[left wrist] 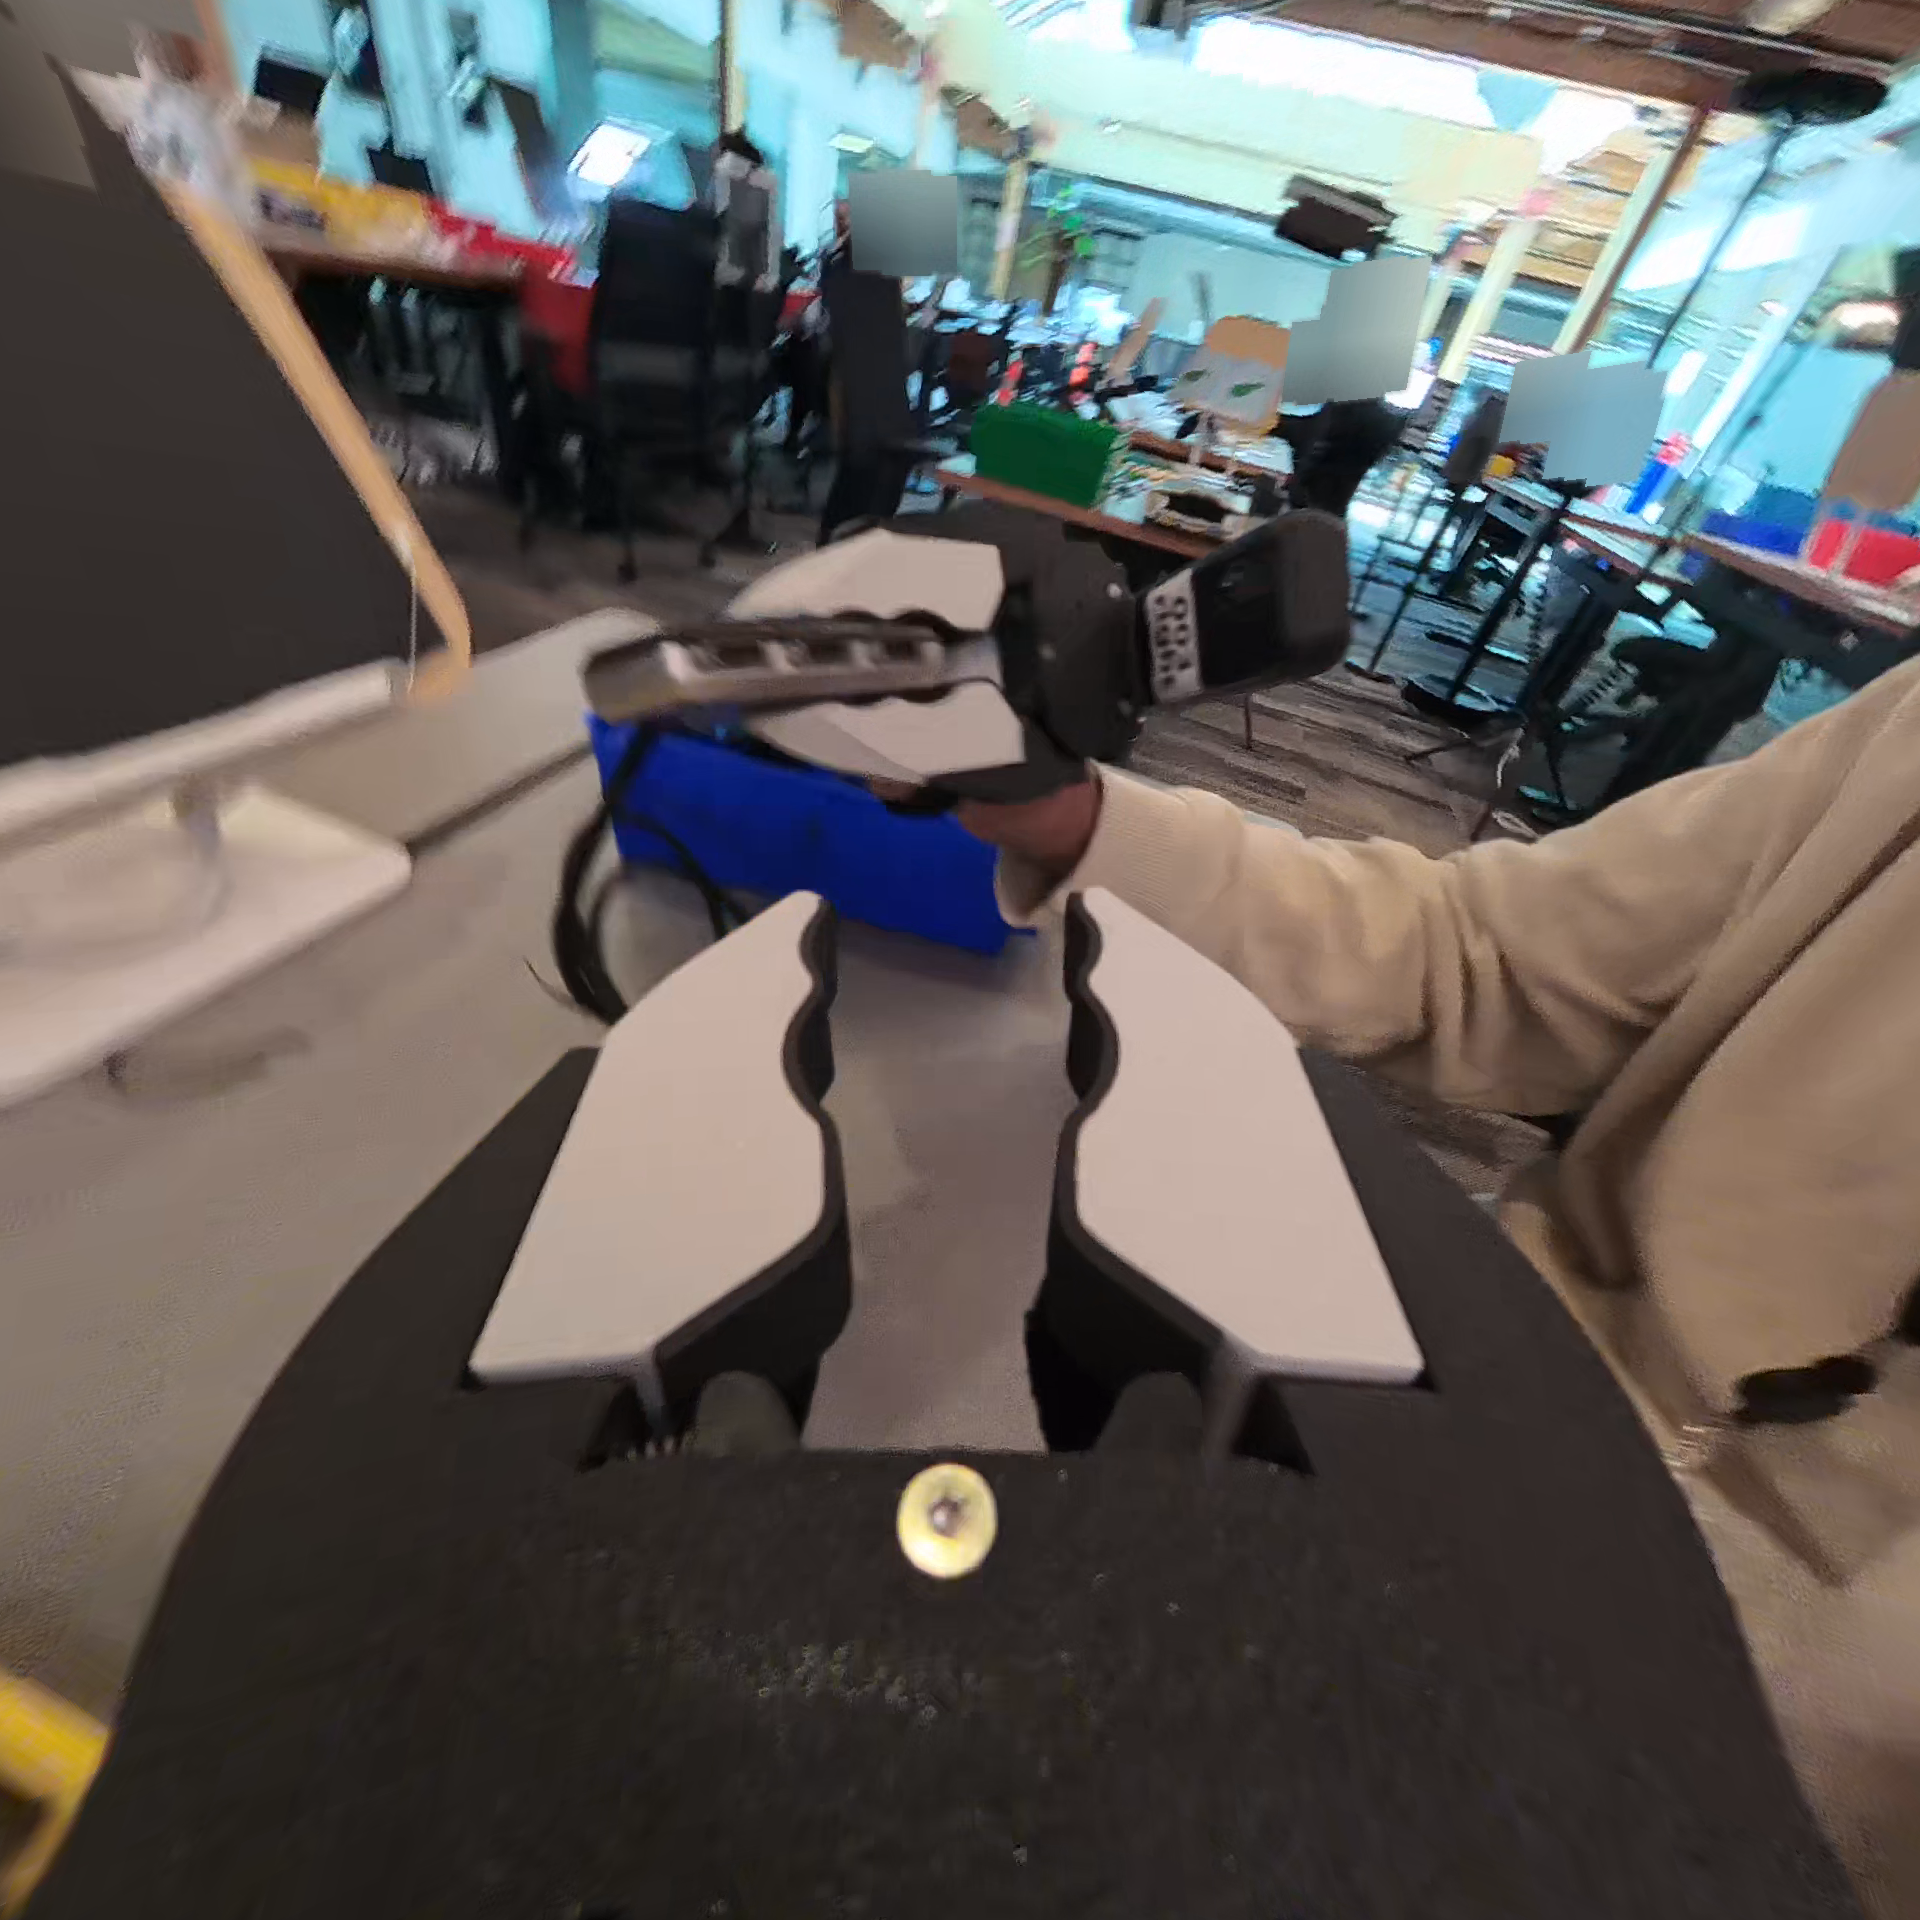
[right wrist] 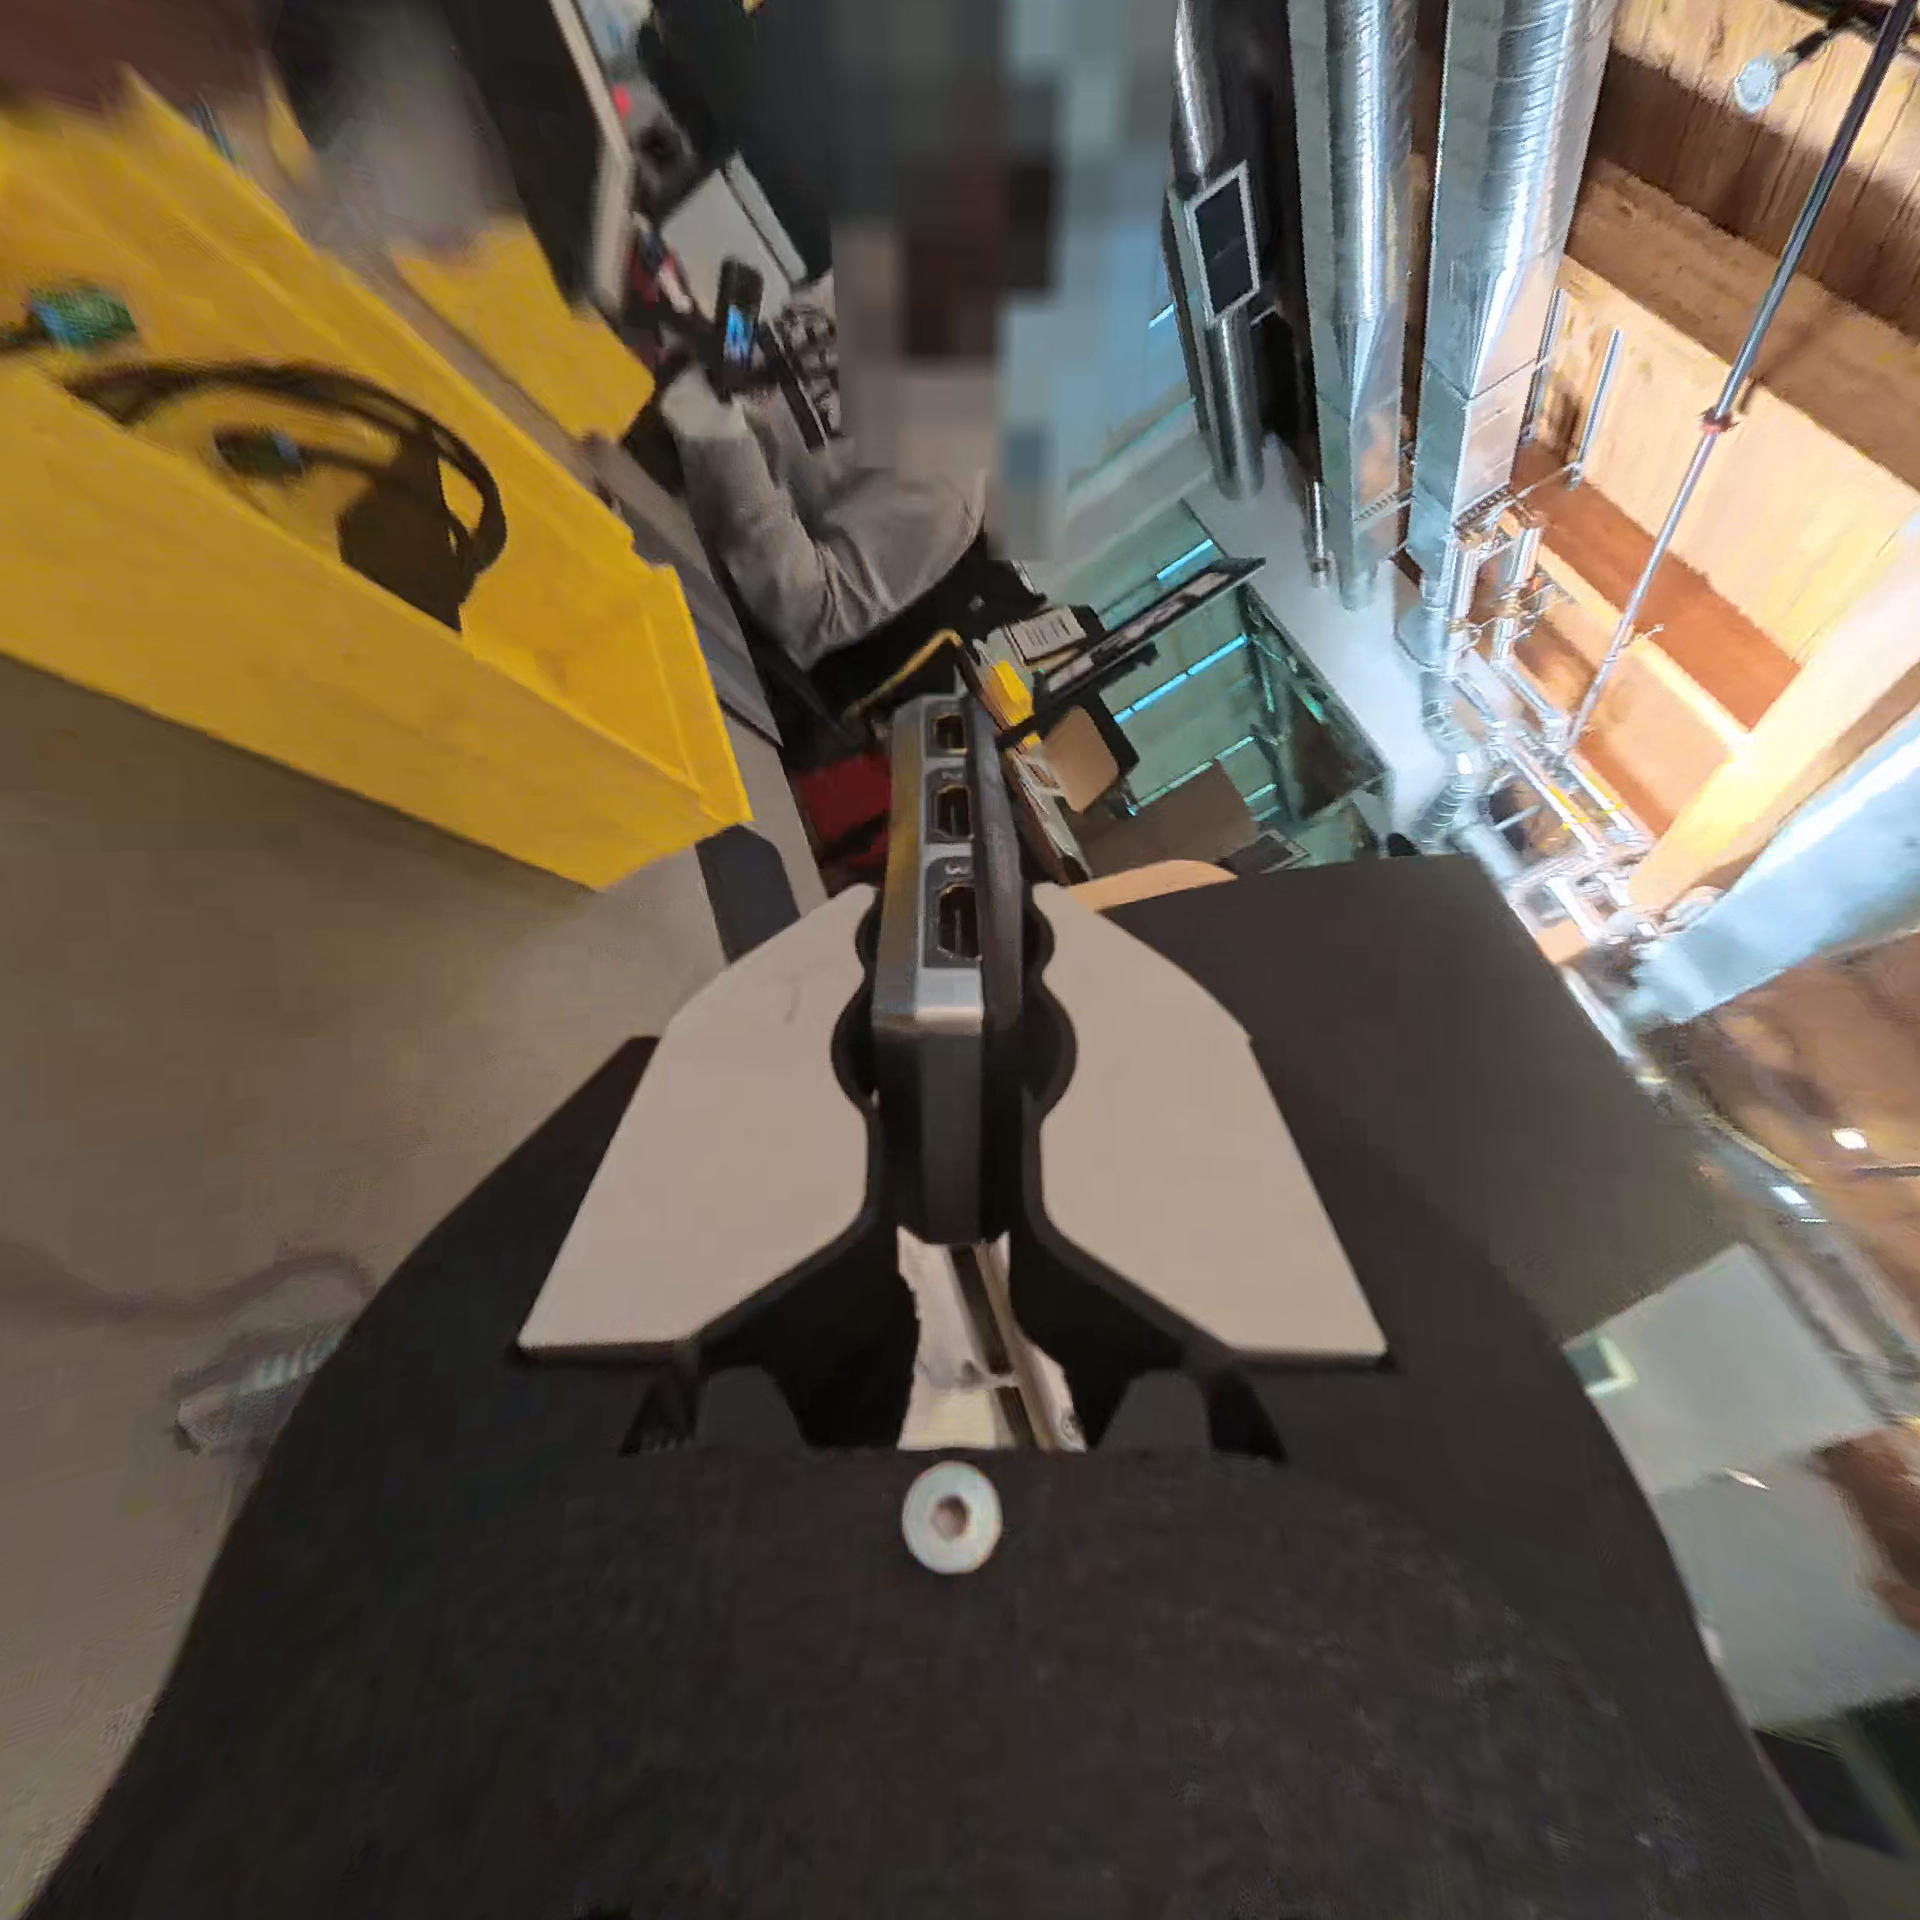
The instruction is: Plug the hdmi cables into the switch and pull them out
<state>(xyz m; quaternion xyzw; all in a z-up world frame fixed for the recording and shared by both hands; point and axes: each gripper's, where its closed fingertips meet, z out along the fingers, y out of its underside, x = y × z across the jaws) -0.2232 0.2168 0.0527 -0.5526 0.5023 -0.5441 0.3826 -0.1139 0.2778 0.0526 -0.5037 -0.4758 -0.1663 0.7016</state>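
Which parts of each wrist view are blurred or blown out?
Left wrist view: the switch in the right gripper is motion-smeared, the left gripper sharp, the background soft. Right wrist view: switch sharp, yellow bin blurred, ceiling area at right overexposed, edges fisheye-bent.

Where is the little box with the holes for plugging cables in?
The switch is clamped in the right gripper, held up in the air. In the left wrist view it sits above the blue bin, with no cable plugged in.

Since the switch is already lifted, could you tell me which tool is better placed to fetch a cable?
Probably left: the left tool is open and empty, while the right tool is shut on the switch.
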